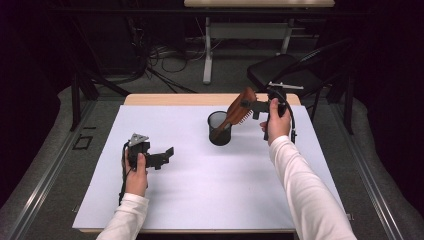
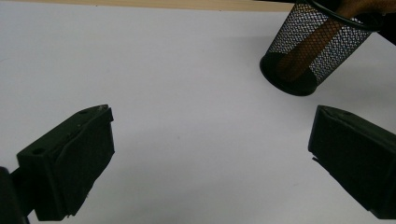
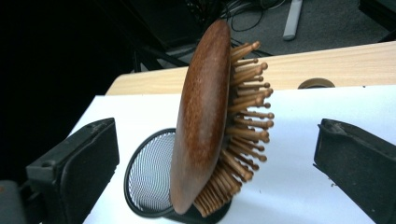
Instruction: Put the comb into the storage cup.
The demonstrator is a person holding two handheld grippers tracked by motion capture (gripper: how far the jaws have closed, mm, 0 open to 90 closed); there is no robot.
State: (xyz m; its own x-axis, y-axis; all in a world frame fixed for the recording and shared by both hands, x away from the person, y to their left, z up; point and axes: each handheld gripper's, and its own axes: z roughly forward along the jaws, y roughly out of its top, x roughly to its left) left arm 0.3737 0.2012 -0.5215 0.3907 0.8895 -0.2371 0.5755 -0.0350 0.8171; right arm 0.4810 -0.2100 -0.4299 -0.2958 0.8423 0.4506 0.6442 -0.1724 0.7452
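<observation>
White sheeting is covering the bench (image 1: 200,200), and nearest the person the left gripper (image 1: 159,158) is idling with fingers spread, holding nothing. Farther off, the wooden hairbrush (image 1: 239,111) is standing handle-down in the mesh pen cup (image 1: 218,129), head leaning out. The right gripper (image 1: 256,106) is sitting at that head with fingers apart, clamping nothing. It looks stiff, light and smoothly polished, so gripping across the head's edges seems safest. The left gripper view is showing the handle (image 2: 306,49) through the mesh; the right gripper view is showing the bristles (image 3: 245,126).
</observation>
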